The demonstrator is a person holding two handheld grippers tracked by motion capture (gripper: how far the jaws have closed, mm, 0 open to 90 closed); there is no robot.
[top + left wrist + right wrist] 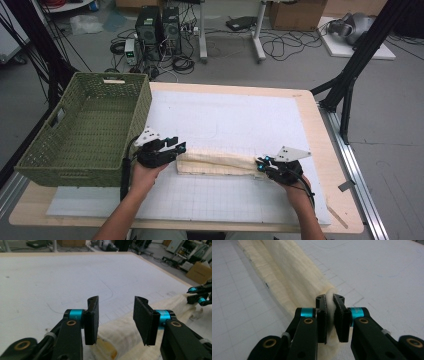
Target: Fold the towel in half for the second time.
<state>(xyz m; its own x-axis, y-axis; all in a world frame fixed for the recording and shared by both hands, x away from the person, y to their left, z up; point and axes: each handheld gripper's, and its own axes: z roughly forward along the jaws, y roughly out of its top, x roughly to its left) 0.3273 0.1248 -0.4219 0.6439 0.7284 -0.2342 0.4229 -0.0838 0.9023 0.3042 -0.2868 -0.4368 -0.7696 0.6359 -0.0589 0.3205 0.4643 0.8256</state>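
Observation:
A cream folded cloth [215, 163] lies as a long band across the white gridded mat [225, 120]. My left gripper [176, 146] sits at the cloth's left end, jaws apart; in the left gripper view the cloth [125, 332] lies below and between the pads [92, 320] without being pressed. My left gripper [117, 320] stands open. My right gripper [262, 164] is at the cloth's right end, and in the right gripper view my right gripper [330, 307] is shut on a pinched fold of the cloth [287, 280]. The right gripper shows far off in the left gripper view [200, 296].
A green woven basket [85, 125] stands at the table's left, close to my left hand. The wooden table edge [320, 130] runs along the right. Cables, computer cases and boxes lie on the floor beyond the table.

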